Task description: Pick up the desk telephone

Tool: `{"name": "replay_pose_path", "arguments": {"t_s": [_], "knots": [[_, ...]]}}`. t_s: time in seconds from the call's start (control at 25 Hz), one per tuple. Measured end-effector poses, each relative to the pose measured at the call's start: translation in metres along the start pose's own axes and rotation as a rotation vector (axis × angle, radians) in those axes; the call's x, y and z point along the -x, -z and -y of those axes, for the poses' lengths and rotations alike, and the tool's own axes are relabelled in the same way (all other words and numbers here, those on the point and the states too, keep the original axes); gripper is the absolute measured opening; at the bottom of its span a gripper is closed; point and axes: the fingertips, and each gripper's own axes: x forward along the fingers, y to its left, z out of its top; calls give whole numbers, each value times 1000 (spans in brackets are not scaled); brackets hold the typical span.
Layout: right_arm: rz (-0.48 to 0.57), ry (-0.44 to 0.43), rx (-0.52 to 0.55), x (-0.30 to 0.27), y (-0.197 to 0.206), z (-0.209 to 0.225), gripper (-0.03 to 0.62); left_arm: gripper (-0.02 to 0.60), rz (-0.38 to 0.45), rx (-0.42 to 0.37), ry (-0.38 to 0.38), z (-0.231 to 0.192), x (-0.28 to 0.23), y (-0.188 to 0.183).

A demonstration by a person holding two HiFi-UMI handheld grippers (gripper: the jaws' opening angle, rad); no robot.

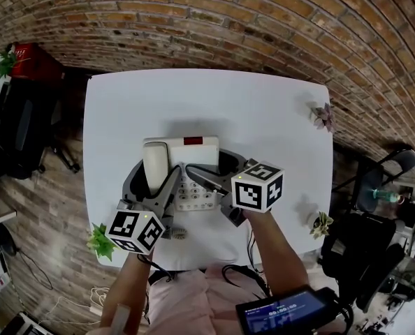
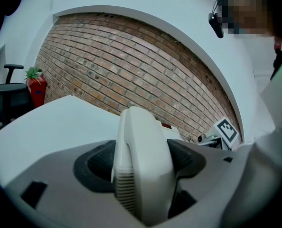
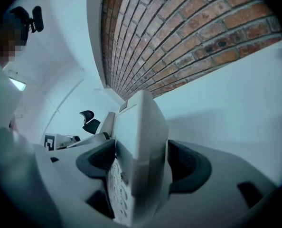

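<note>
The left gripper (image 2: 141,165) clamps the handset (image 2: 143,141); the right gripper (image 3: 141,165) stands open astride the telephone base (image 3: 141,127) beside the handset. Close it, then raise both together, level

Desk telephone (image 1: 202,152) on table (image 1: 267,114); left gripper (image 1: 156,171) around handset (image 1: 155,155), right gripper (image 1: 218,167) around base

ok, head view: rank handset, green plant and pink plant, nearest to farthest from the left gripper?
From the left gripper:
1. handset: between its jaws, mid-table.
2. green plant: near-left edge, beside the gripper's cube.
3. pink plant: far-right edge, well past the other gripper.
</note>
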Motion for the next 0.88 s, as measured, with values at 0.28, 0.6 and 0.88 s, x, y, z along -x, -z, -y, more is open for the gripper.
{"name": "replay_pose_path", "arguments": {"t_s": [0.28,0.6,0.88], "knots": [[-27,-117,37,-4,12,-17,336,339,54,-40,10,9,9,-2],[41,-162,92,7,11,-23,298,457,-39,124,206,21,15,15],[40,-203,114,10,14,-28,290,456,-49,296,281,13,13,27]]}}
